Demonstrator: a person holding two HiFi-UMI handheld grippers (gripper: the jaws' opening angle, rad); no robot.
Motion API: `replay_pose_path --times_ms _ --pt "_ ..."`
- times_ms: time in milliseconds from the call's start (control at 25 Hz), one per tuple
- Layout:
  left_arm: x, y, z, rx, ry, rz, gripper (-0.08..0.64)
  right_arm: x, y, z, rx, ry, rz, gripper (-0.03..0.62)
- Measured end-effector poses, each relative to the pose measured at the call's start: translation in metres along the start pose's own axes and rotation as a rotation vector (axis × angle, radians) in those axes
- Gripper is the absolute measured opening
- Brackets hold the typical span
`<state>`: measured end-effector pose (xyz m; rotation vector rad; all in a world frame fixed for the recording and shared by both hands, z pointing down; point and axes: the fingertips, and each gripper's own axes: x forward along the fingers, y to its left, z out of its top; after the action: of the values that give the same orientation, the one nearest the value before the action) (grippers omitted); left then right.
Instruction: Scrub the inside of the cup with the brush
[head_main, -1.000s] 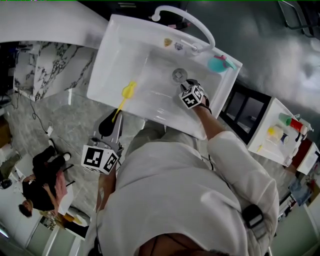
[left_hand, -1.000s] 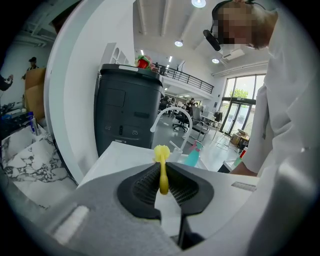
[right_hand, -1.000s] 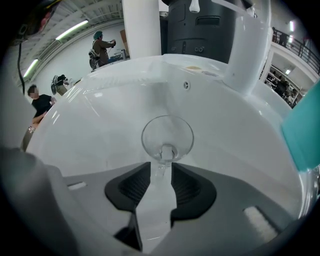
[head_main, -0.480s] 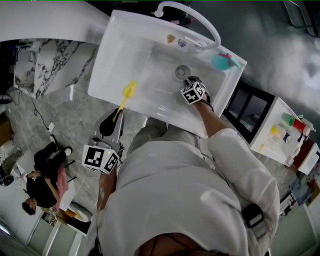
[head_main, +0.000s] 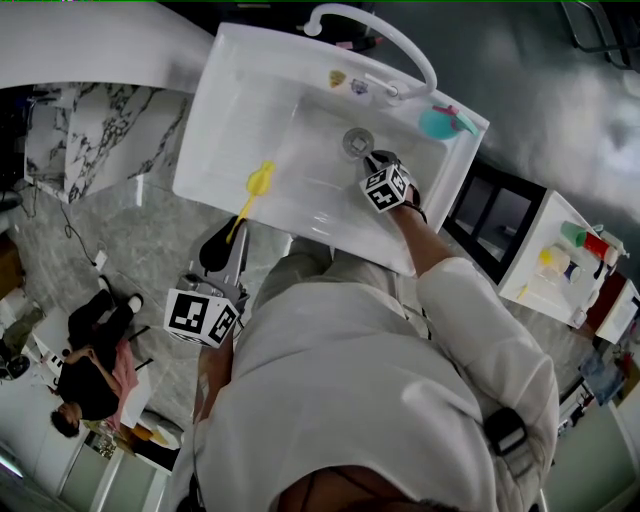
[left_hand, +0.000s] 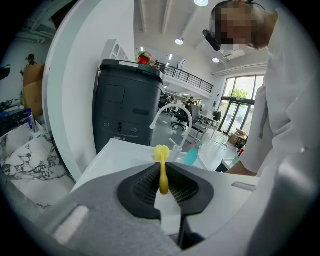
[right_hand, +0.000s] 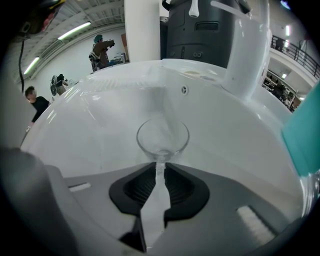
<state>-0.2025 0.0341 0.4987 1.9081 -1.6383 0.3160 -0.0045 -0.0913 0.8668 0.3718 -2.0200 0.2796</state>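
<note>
Cup (right_hand: 162, 137): clear glass, down inside the white sink (head_main: 235, 115) close to the drain (head_main: 358, 143); bowl stood out beyond the jaw tips.
Right gripper (right_hand: 160, 170): jaws had just been closing; now narrow, pads pinching the cup's thin lower part.
Left gripper (left_hand: 162, 172): clamped on the handle of the yellow brush (head_main: 256, 182), bristle head out over the sink.
Handling (judged): glass light, rigid, likely slick, breakable against the basin.
Hold point (judged): thin lower part gave the pads purchase but little leverage; moderate squeeze advised while the brush pushed in.
</note>
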Motion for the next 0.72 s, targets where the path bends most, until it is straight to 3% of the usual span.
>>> replay_pose_path --times_ms 720 --pt "-0.016 0.016 -0.011 -0.016 -0.009 0.027 0.041 0.010 0.003 0.055 -0.093 -0.080 0.009 0.035"
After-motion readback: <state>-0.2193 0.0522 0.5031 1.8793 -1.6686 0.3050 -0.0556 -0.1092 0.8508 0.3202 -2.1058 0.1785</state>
